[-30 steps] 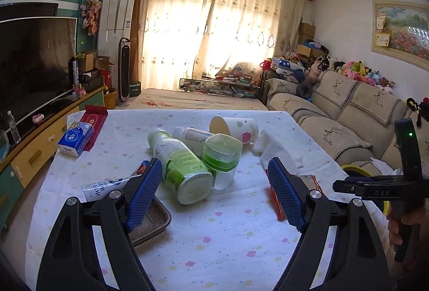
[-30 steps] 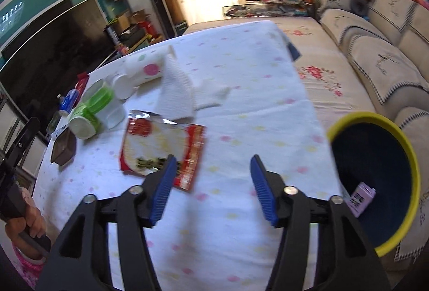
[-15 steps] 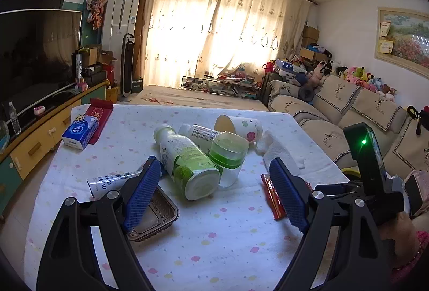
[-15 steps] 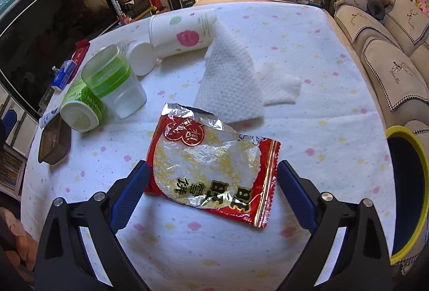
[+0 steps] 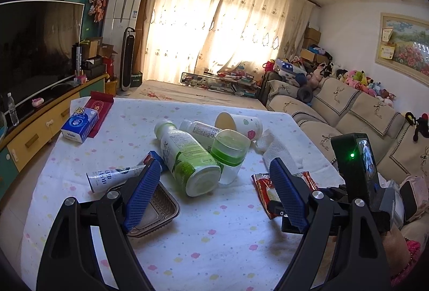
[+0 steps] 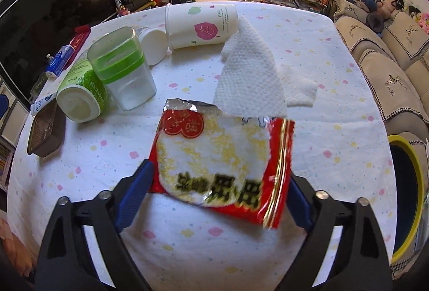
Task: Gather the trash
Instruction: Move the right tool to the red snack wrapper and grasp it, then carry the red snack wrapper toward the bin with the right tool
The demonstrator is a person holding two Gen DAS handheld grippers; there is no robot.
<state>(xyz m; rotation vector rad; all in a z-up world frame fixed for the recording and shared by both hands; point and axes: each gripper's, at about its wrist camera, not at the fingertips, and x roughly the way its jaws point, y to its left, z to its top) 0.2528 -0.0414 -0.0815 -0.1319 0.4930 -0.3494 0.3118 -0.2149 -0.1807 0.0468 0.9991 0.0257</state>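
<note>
Right gripper (image 6: 218, 197) is seen straddling the red snack wrapper (image 6: 222, 157) near the table's (image 6: 187, 250) right edge, jaws closing, not yet clamped; pinch, then lift toward the yellow-rimmed bin (image 6: 407, 199), is judged next.

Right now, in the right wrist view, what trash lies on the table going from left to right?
Brown tray → green-label bottle → clear cup with green band → red snack wrapper → yellow-rimmed bin past the table's right edge.

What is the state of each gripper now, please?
Left gripper: open, holding nothing, above the table.
Right gripper: fingers closing around the red snack wrapper, which lies between them; not gripped yet.
</note>
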